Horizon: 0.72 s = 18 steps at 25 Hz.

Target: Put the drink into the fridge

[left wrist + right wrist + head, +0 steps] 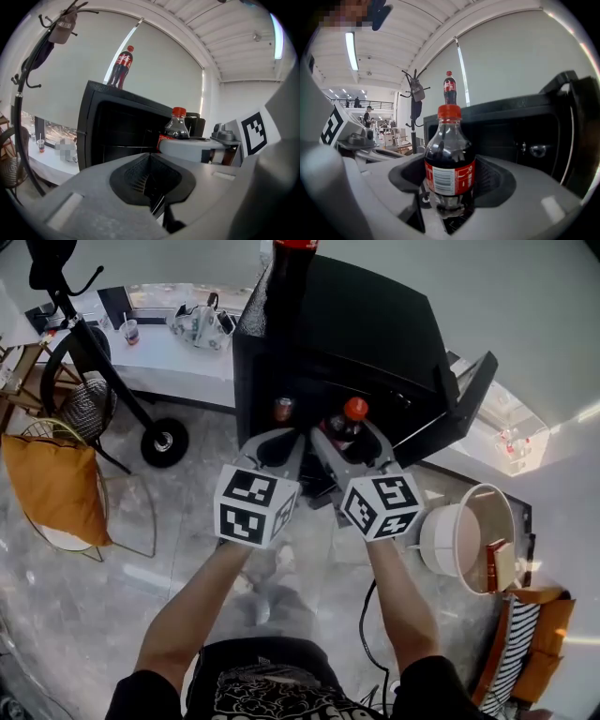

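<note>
Drink (450, 174), clamped in our right gripper (350, 448), faces the open fridge (375, 334), its door (469, 395) swung wide; our left gripper's (151, 180) jaws meet empty.

Daylight floods through the pale blind (154, 61) behind the fridge (122, 136), bright and even. Fridge interior: near black, detail lost. Glare burns on the sill (511, 442) right of the fridge, head view. Fisheye bends every edge, corners vignette dark; the drink (449, 159) before the fridge stays crisp.
</note>
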Available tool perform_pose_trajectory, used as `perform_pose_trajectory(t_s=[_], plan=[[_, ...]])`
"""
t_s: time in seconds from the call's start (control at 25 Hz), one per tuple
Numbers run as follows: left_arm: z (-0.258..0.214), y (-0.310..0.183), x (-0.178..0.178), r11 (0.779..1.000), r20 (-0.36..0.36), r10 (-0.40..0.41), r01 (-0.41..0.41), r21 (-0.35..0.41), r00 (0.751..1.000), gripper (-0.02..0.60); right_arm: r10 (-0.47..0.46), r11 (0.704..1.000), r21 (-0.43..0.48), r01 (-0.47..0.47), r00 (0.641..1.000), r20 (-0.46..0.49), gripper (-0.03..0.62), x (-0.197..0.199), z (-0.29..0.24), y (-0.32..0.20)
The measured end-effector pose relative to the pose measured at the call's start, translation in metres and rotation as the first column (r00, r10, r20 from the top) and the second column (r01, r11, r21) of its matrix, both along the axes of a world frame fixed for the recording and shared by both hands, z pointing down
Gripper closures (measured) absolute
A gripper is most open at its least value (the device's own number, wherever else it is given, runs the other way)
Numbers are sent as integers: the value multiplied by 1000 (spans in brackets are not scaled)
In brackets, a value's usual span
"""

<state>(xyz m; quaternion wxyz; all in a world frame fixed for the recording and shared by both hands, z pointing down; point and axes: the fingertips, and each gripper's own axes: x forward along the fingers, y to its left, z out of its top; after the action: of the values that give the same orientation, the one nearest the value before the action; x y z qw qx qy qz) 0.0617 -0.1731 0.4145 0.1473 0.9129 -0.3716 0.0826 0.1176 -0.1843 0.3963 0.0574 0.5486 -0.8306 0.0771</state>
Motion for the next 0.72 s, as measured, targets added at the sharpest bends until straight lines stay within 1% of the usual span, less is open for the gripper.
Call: perform_pose_trajectory(t_s=[0.4,0.72], plan=[[71,-27,21,1000,29,-12,12,-22,999,578,39,998,-48,-39,999,13,287,31,95,-38],[131,-53,44,999,49,-7,9,-32,999,578,65,997,-42,-65,998,-9,287,55,163,-75]])
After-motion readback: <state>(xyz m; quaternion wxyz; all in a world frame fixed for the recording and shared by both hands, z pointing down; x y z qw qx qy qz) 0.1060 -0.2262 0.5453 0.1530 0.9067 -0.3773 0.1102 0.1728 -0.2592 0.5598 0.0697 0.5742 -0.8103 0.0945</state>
